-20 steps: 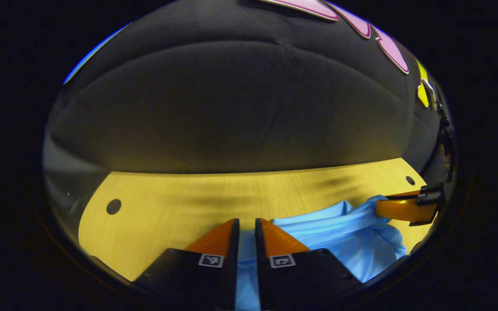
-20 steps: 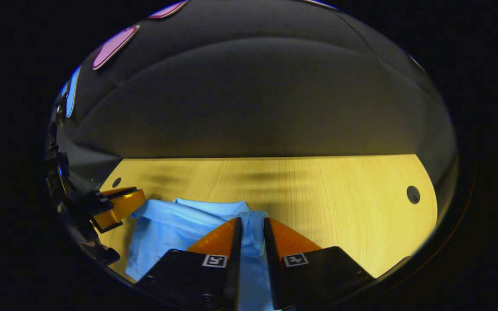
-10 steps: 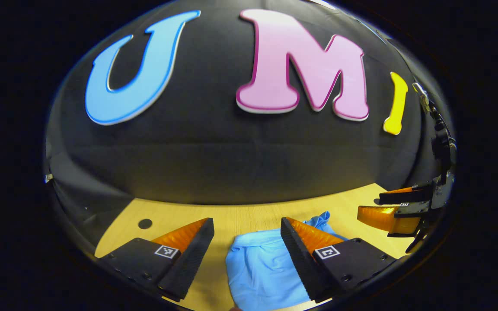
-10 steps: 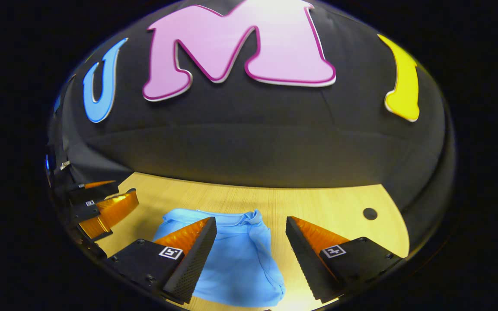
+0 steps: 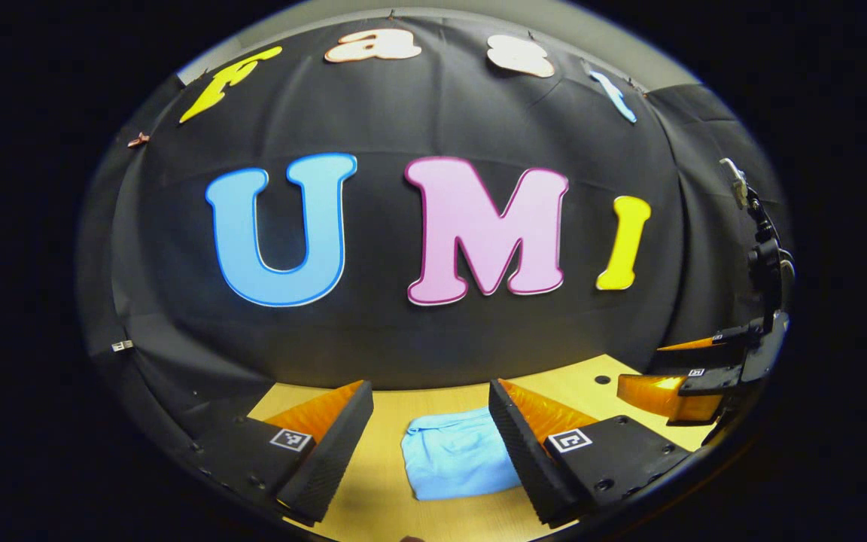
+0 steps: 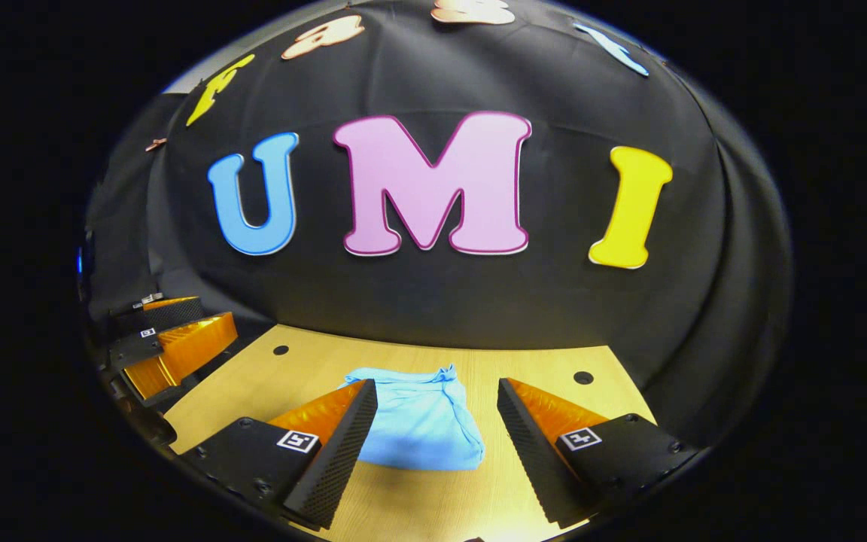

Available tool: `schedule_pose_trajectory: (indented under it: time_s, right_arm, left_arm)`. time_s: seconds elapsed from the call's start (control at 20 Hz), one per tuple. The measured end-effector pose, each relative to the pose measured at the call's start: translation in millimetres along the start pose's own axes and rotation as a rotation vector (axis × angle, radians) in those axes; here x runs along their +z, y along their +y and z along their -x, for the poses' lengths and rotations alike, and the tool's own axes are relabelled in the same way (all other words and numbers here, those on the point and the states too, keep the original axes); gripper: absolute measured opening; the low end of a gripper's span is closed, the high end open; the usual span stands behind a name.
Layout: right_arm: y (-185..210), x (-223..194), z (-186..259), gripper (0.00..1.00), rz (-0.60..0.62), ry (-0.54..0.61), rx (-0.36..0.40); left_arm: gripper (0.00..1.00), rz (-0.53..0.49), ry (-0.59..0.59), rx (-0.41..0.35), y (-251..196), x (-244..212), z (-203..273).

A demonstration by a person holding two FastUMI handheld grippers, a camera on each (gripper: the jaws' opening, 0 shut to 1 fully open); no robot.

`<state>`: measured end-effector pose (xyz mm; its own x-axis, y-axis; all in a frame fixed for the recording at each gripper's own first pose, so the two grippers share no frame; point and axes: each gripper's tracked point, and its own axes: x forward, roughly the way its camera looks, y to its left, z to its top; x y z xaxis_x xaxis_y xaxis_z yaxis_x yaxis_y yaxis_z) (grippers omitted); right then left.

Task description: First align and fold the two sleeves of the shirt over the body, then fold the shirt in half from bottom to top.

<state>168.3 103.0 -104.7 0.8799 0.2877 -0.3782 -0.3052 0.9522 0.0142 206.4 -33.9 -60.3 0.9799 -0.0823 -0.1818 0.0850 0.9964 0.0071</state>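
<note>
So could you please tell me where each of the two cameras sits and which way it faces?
Left gripper view: rides the left gripper, facing the booth wall across the wooden table; its open fingers frame the folded blue shirt.
Right gripper view: rides the right gripper, likewise raised, fingers open.
Shared: shirt, table, and each sees the other gripper at its edge.

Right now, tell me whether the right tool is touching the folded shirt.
Apart. In the right gripper view the right tool hangs open, raised above the blue shirt lying on the table.
</note>
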Motion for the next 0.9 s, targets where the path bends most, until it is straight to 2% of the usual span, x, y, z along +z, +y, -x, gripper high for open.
schedule_pose_trajectory:
  time_s: [0.35, 0.55, 0.65, 0.9]
  right_arm:
    - [21.6, 16.9, 112.1, 0.99, -0.016, -0.119, 0.017]
    - [24.1, -1.2, 166.5, 1.00, -0.031, -0.108, 0.019]
    - [23.5, -10.1, 187.6, 0.99, -0.035, -0.120, 0.003]
    - [21.5, -37.5, 218.0, 0.99, -0.005, -0.100, -0.021]
  left_arm:
    - [0.98, 0.006, -0.054, -0.007, -30.1, 15.3, 138.7]
    - [0.98, -0.020, -0.053, -0.006, -43.3, 11.7, 184.0]
    - [0.98, -0.021, -0.058, -0.039, -54.3, 6.7, 198.0]
    - [0.98, 0.017, -0.044, -0.058, -66.4, -8.4, 239.1]
